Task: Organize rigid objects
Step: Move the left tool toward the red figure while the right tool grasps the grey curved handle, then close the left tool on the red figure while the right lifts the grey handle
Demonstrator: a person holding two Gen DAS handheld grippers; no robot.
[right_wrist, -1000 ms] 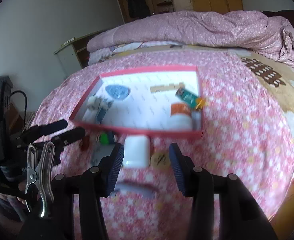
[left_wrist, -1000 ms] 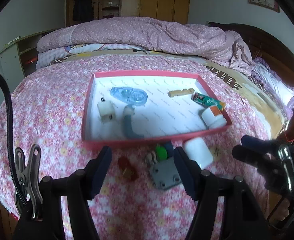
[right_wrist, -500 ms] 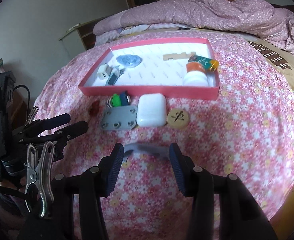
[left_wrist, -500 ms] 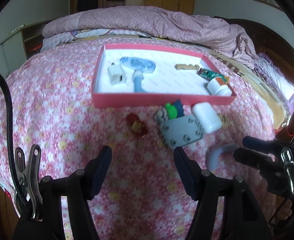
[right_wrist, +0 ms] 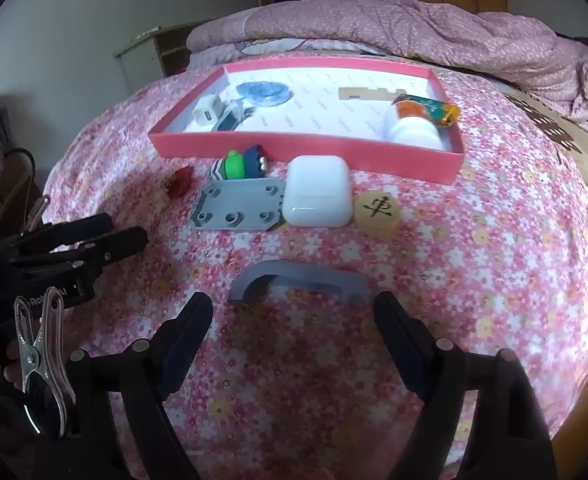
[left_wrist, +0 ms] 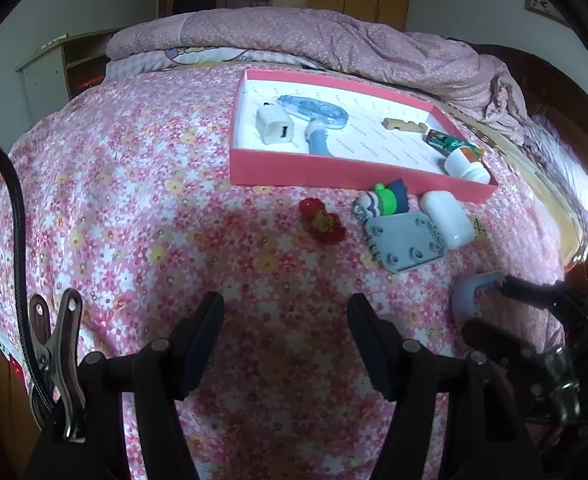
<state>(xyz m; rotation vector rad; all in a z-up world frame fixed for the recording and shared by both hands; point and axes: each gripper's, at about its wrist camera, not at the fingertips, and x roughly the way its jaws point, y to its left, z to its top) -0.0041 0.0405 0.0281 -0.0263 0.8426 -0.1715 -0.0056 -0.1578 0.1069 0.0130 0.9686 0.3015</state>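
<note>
On a pink floral bedspread (right_wrist: 473,280), the right gripper (right_wrist: 294,312) is spreading its fingers wide, lower centre of its frame, just short of a grey curved handle (right_wrist: 299,280) lying flat; nothing is sitting between the pads. The left gripper (left_wrist: 286,320) is hanging partly open and empty at the bottom of its own frame. Mid-frame, a grey plate (right_wrist: 238,206), a white case (right_wrist: 317,196) and a wooden disc (right_wrist: 375,210) are lying in a row, the plate and case touching. Behind them, a red tray (right_wrist: 305,152) is holding a charger (right_wrist: 208,112), a bottle (right_wrist: 413,128) and other small items. A red trinket (left_wrist: 321,222) is lying left of the plate.
</note>
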